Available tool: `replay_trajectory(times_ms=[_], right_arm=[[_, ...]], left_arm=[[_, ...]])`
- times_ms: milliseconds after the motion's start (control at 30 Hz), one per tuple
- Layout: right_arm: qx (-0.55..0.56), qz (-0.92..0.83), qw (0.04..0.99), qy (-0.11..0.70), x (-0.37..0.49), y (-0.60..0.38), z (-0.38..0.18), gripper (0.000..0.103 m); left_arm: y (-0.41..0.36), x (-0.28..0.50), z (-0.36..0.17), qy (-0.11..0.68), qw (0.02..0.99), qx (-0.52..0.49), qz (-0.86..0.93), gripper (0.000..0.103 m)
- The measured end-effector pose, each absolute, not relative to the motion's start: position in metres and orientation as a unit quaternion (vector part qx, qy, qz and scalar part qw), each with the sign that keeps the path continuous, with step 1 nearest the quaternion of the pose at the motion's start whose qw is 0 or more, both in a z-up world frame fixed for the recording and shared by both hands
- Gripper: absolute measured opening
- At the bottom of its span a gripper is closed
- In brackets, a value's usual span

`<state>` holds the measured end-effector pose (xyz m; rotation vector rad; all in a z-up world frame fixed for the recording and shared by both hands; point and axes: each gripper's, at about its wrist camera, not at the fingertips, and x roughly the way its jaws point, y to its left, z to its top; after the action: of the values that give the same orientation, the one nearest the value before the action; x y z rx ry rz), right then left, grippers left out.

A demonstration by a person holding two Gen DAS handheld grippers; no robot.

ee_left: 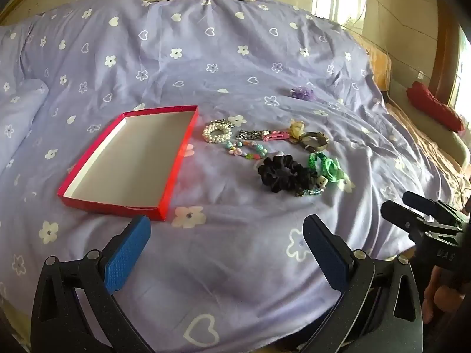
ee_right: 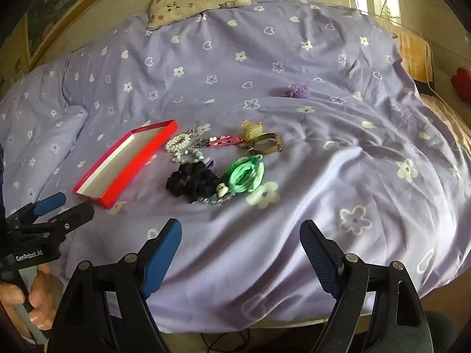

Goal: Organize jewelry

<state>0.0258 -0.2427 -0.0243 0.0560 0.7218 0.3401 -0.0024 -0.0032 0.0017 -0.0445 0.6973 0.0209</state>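
I've got both grippers hanging over the near edge of the bed (ee_left: pixel 235 58), nothing picked up yet. The left gripper (ee_left: pixel 226 253) has its fingers spread wide and empty, and so does the right gripper (ee_right: pixel 240 253). The red box (ee_left: pixel 129 158) lies open on the quilt to the left, and as far as I can see there is nothing in it. The jewelry sits in a loose cluster just right of it: pearl bracelet (ee_left: pixel 217 131) nearest the box, pink clip (ee_left: pixel 276 136) and watch (ee_left: pixel 313 141) behind, bead string (ee_left: pixel 245 149) in the middle, black scrunchie (ee_left: pixel 284 173) and green tie (ee_left: pixel 325 166) at the front, touching each other. One purple piece (ee_left: pixel 303 92) lies well apart, farther back.

I judge the first pick is the step here. The scrunchie is closest and soft, so I'd come down on it with the right gripper, fingers straddling its bulk, and pinch only fabric. The risk is dragging the green tie or the small chain at its front edge along with it, or pinching the quilt. I'd lift slowly, check nothing trails, then carry it over the box wall and let go low. The left gripper can steady the box if it slides.
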Motion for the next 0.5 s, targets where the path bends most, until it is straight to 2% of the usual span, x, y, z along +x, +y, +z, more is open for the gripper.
replay_trajectory(times_ms=[500], right_arm=[[0.048,0.163,0.903,0.393,0.036,-0.247,-0.033,0.084]], left_arm=[[-0.027,0.009,-0.003,0.355,0.935,0.005,-0.003,0.103]])
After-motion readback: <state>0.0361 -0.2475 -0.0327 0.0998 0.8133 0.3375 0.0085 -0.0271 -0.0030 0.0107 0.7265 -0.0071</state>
